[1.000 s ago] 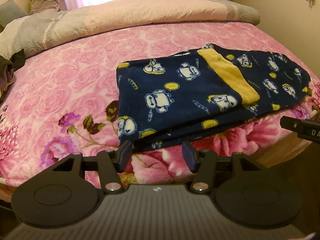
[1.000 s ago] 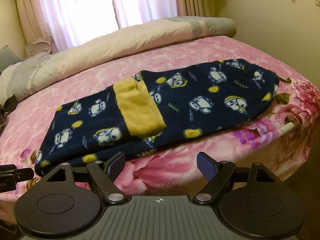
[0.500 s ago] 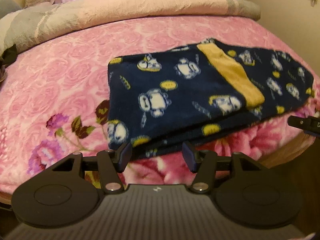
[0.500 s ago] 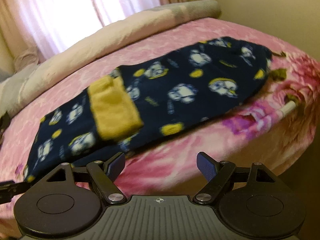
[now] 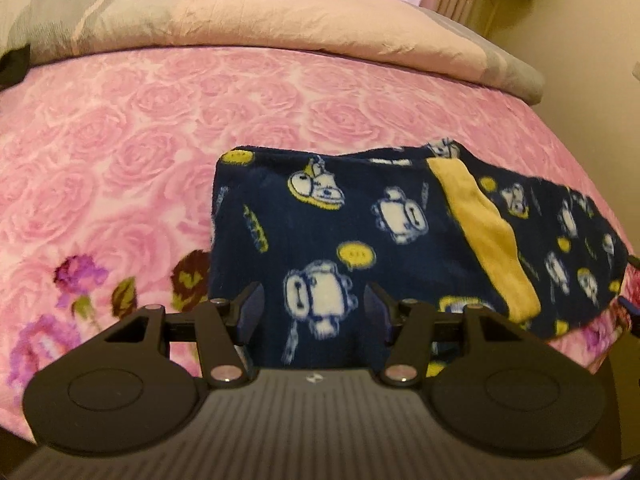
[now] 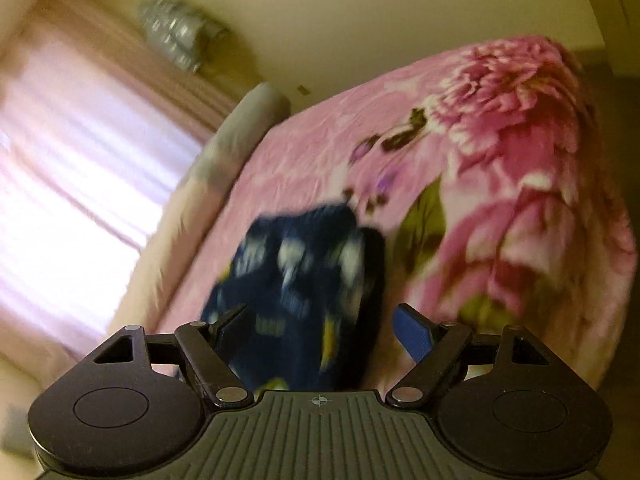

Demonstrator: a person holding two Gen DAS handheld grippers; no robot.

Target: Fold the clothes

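While the left gripper (image 5: 312,308) gapes over the folded garment's (image 5: 360,240) near edge, its view shows a yellow cuff (image 5: 486,236) at 3 o'clock; the right view, tilted and blurred, shows the right gripper (image 6: 320,332) gaping around the garment end on the pink blanket (image 6: 500,184).

Left wrist view: low, level, close over near edge of bed (image 5: 120,152), facing window. Right wrist view: tilted sideways, blurred, facing along bed. Both share folded garment (image 5: 360,232) (image 6: 304,272).
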